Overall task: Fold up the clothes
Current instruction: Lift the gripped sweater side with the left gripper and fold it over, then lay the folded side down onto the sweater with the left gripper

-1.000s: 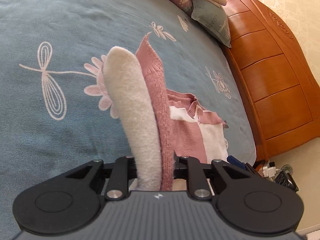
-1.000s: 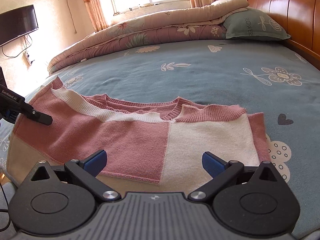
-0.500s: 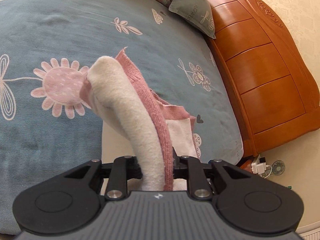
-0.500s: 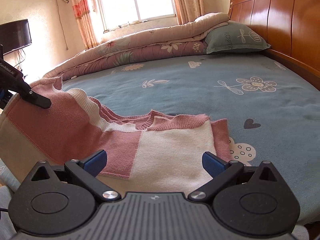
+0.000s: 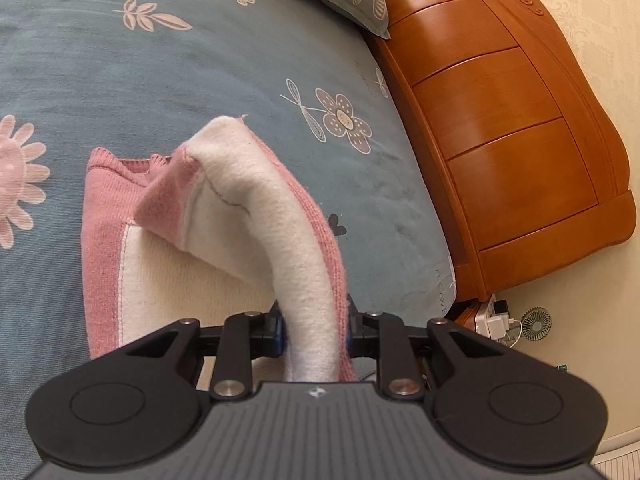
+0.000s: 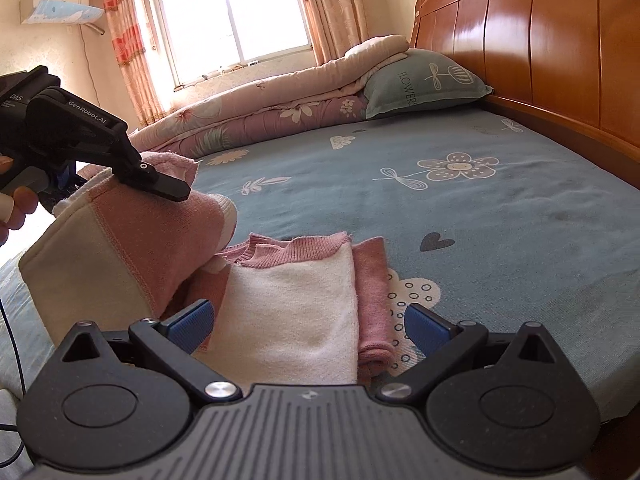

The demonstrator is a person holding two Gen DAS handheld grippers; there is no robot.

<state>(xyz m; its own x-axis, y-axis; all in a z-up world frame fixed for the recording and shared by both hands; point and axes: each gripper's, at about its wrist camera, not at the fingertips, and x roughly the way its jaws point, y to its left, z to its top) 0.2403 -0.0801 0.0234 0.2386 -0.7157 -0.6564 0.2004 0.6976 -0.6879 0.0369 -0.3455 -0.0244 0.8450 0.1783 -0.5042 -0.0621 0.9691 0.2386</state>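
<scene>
- The sweater (image 6: 288,304), pink and cream, lies on the blue flowered bed sheet (image 6: 460,216), near the edge of the bed closest to the right wrist camera; its ribbed pink collar points toward the headboard (image 6: 560,40)
- The left gripper (image 5: 315,322) has its jaws closed tight on a bunched fold of the sweater (image 5: 280,240); the fold is lifted off the sheet and arches over the flat part of the sweater, cream side showing on top and pink knit along the edge nearer the headboard (image 5: 512,128)
- In the right wrist view the left gripper (image 6: 168,190) sits above the raised fold, away from the headboard; part of a hand (image 6: 16,208) holds its grip
- The right gripper (image 6: 306,326) hovers low over the near edge of the flat cream panel; its jaws stand wide apart with nothing between them, blue pads (image 6: 192,322) either side of the cloth
- A grey-green pillow (image 6: 420,84) and a rolled quilt (image 6: 260,116) lie against the headboard end, well apart from the sweater
</scene>
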